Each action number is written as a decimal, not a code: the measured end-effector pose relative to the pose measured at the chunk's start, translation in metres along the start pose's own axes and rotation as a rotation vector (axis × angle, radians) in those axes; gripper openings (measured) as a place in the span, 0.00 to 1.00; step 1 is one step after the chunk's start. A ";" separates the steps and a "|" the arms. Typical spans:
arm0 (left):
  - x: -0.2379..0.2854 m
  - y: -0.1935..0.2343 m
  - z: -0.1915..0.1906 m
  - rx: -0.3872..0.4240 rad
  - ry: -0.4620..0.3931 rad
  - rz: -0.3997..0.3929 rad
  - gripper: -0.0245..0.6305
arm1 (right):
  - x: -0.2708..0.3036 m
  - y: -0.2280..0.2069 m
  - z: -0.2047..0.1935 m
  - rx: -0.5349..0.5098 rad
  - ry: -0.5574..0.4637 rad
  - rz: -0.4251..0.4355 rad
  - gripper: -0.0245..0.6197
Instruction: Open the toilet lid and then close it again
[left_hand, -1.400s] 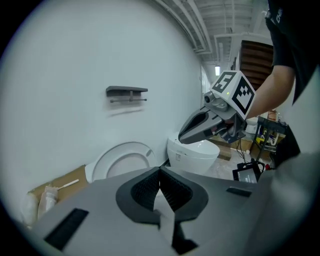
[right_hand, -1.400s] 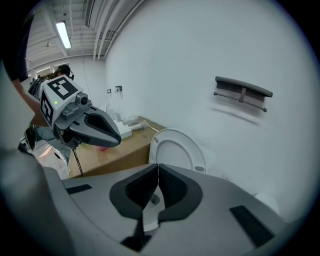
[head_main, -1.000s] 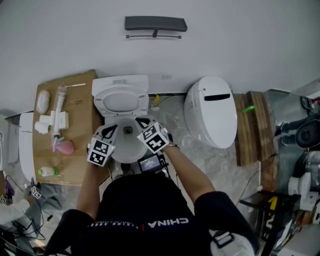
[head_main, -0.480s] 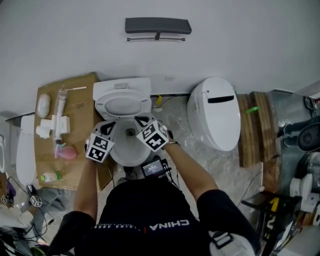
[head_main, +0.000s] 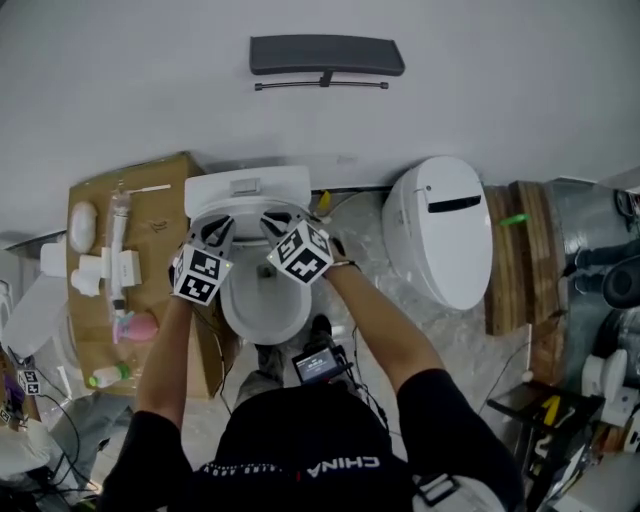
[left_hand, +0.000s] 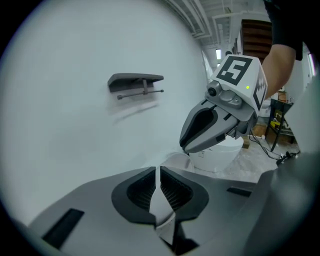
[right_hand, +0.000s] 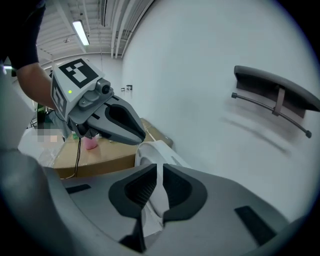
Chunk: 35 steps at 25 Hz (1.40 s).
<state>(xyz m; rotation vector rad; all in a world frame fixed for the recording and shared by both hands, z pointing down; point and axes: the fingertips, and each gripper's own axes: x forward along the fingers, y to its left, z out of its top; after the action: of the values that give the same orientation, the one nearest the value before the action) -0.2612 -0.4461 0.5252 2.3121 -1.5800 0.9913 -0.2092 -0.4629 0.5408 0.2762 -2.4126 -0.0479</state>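
Toilet lid (right_hand: 149, 152) stood raised near the tank (head_main: 248, 185), just ahead of both tips. Left gripper (left_hand: 157, 172) and right gripper (right_hand: 160, 169) were closed, empty. Best to push evenly on both sides and slowly, so it doesn't slam.

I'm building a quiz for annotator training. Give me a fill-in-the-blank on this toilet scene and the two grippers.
1. The left gripper and the right gripper are both ___ on the toilet lid.
2. In the head view, a second toilet stands to the ___ of the gripped one.
3. The dark shelf is fixed to the ___.
Missing words: shut; right; wall.
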 end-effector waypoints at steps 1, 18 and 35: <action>0.007 0.009 0.001 -0.001 -0.002 0.010 0.06 | 0.008 -0.006 0.002 -0.003 0.005 0.011 0.09; 0.073 0.038 -0.039 0.214 0.185 -0.147 0.24 | 0.074 -0.043 -0.015 -0.033 0.126 0.090 0.25; 0.002 -0.050 -0.074 0.211 0.261 -0.105 0.25 | 0.014 0.058 -0.053 -0.138 0.083 0.162 0.24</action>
<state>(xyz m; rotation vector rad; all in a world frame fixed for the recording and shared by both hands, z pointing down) -0.2488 -0.3902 0.5941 2.2526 -1.2950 1.4256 -0.1960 -0.4070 0.5961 0.0186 -2.3283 -0.1263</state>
